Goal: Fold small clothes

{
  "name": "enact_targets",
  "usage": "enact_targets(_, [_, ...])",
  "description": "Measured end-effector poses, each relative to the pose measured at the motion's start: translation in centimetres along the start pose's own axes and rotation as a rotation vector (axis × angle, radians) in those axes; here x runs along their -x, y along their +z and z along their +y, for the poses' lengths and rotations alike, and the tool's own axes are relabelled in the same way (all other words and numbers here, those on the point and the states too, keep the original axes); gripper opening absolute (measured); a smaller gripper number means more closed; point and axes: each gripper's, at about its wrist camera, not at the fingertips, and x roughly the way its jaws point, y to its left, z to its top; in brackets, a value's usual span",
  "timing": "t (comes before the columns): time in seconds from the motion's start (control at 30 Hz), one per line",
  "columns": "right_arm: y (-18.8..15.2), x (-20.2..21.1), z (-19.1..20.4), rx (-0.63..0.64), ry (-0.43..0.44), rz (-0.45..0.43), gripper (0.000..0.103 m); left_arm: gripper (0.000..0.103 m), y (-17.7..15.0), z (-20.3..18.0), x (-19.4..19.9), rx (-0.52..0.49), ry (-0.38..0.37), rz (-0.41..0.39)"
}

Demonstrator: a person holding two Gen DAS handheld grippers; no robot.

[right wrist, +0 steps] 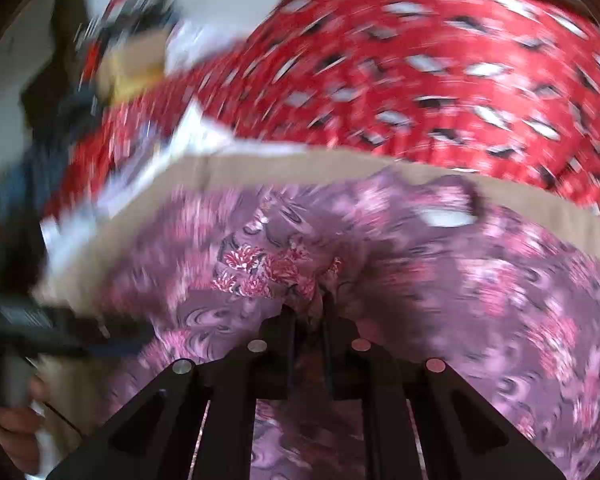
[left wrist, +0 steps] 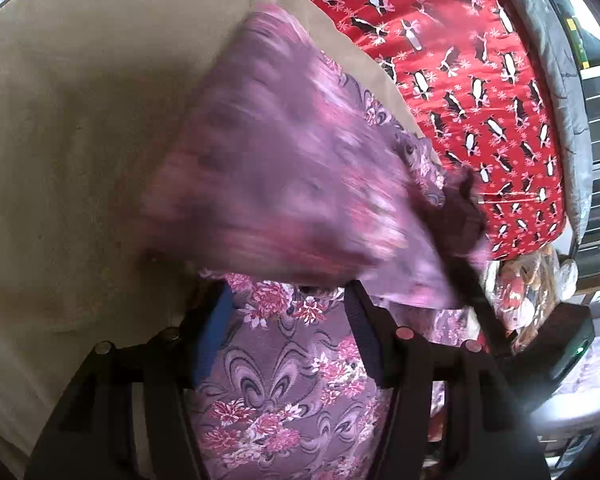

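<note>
Garment (left wrist: 284, 384) of purple cloth with pink flowers, spread on the beige sheet (left wrist: 80, 140), close to the sheet's far edge, with the red penguin blanket (left wrist: 460, 60) just beyond that edge. Right gripper (right wrist: 308, 308) narrow, pinched on a bunched ridge of the garment, above the sheet. Left gripper (left wrist: 286, 292) about half wide and holding nothing, hanging over the flat part of the garment at the near side of the sheet, with cloth below the gap and no pad pressing on it. One flap raised off the sheet and blurred in the left wrist view, apparently carried by the right gripper; not fully sure because of the blur.

Probably the middle of one fold: flap up, not yet laid down. For a good result:

- Hold the right pinch firm all the way down to the sheet; thin cloth, likely to slip if loosened in the air.
- Carry the flap low over the sheet and straight across, for an edge-to-edge landing and not a slanted one.
- Bring the left gripper down on the flat layer beside the fold line, to pin it against the sheet during the pass of the flap.
- Avoid dragging the whole garment off the sheet and onto the red penguin blanket.
- Release only after touchdown, then smooth outward from the fold.
</note>
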Motion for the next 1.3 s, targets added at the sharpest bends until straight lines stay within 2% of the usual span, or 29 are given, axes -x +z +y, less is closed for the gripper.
enact_targets(0.17, [-0.4, 3.7, -8.0, -0.248, -0.011, -0.036, 0.01, 0.057, -0.6, -1.0, -0.5, -0.028, 0.059, 0.004])
enact_targets(0.3, [-3.1, 5.6, -13.9, -0.438, -0.005, -0.029, 0.01, 0.057, -1.2, -2.1, -0.9, -0.076, 0.136, 0.003])
enact_targets(0.37, [-4.0, 5.2, -15.6, -0.502, 0.006, -0.002, 0.011, 0.057, -1.4, -2.7, -1.0, -0.106, 0.186, -0.001])
enact_targets(0.43, [-5.3, 5.5, -16.9, -0.563, -0.032, 0.007, 0.017, 0.057, -1.8, -3.2, -0.9, -0.135, 0.223, -0.003])
enact_targets(0.47, [-5.8, 6.0, -17.6, -0.599, -0.045, -0.005, 0.017, 0.057, -2.1, -3.4, -0.8, -0.151, 0.235, -0.001])
enact_targets(0.53, [-6.7, 7.5, -18.8, -0.68, -0.006, -0.078, 0.017, 0.057, -2.8, -4.0, -0.2, -0.183, 0.214, 0.001])
enact_targets(0.57, [-6.8, 8.0, -19.0, -0.684, 0.006, -0.099, 0.02, 0.057, -3.2, -4.3, 0.1, -0.199, 0.195, 0.001])
enact_targets(0.63, [-6.1, 8.0, -18.9, -0.661, 0.03, -0.115, 0.037, 0.057, -3.7, -5.3, 0.4, -0.239, 0.179, -0.007])
enact_targets(0.67, [-5.7, 7.6, -18.7, -0.649, 0.031, -0.108, 0.049, 0.057, -3.7, -6.0, 0.2, -0.261, 0.188, -0.015])
enact_targets(0.7, [-5.3, 7.0, -18.5, -0.633, 0.021, -0.095, 0.051, 0.057, -3.5, -6.5, 0.0, -0.276, 0.202, -0.019])
enact_targets(0.73, [-4.9, 6.3, -18.4, -0.611, -0.002, -0.075, 0.051, 0.057, -3.1, -6.9, -0.6, -0.284, 0.224, -0.02])
enact_targets(0.77, [-4.5, 5.8, -18.2, -0.587, -0.023, -0.054, 0.04, 0.057, -2.6, -7.1, -1.1, -0.281, 0.251, -0.007])
enact_targets(0.8, [-3.8, 5.3, -17.9, -0.54, -0.024, -0.031, 0.006, 0.057, -2.2, -7.1, -1.7, -0.271, 0.255, 0.007])
enact_targets(0.83, [-3.2, 5.4, -17.6, -0.512, -0.013, -0.039, 0.005, 0.057, -1.8, -6.9, -2.0, -0.27, 0.26, 0.023])
enact_targets(0.9, [-2.8, 7.5, -17.6, -0.482, -0.006, -0.135, 0.005, 0.057, -1.5, -6.4, -2.7, -0.256, 0.281, 0.016])
enact_targets(0.93, [-2.9, 7.7, -17.9, -0.489, -0.013, -0.143, 0.005, 0.059, -1.4, -6.1, -3.3, -0.253, 0.283, 0.027])
enact_targets(0.97, [-2.9, 7.4, -18.3, -0.499, -0.024, -0.123, 0.005, 0.06, -1.4, -5.8, -3.9, -0.252, 0.293, 0.035])
enact_targets(1.03, [-4.0, 4.5, -19.9, -0.536, -0.096, 0.09, 0.007, 0.06, -1.8, -6.2, -4.0, -0.276, 0.316, 0.019])
enact_targets(1.07, [-4.4, 4.2, -20.2, -0.544, -0.086, 0.111, 0.006, 0.06, -2.0, -6.6, -3.9, -0.298, 0.334, 0.015])
enact_targets(1.13, [-4.3, 6.2, -19.5, -0.512, -0.097, 0.055, 0.014, 0.06, -2.7, -7.0, -3.4, -0.322, 0.341, 0.025])
enact_targets(1.17, [-4.2, 7.0, -19.1, -0.496, -0.105, 0.047, 0.016, 0.06, -3.4, -7.0, -3.1, -0.327, 0.332, 0.042])
enact_targets(1.2, [-4.3, 8.2, -18.3, -0.46, -0.072, 0.032, 0.016, 0.06, -4.3, -6.9, -2.7, -0.341, 0.321, 0.058])
enact_targets(1.27, [-5.0, 9.3, -17.3, -0.416, -0.033, 0.047, 0.018, 0.06, -6.5, -6.8, -2.5, -0.386, 0.335, 0.08])
enact_targets(1.3, [-5.6, 9.3, -17.2, -0.404, -0.031, 0.083, 0.025, 0.06, -7.7, -6.6, -2.7, -0.408, 0.356, 0.09])
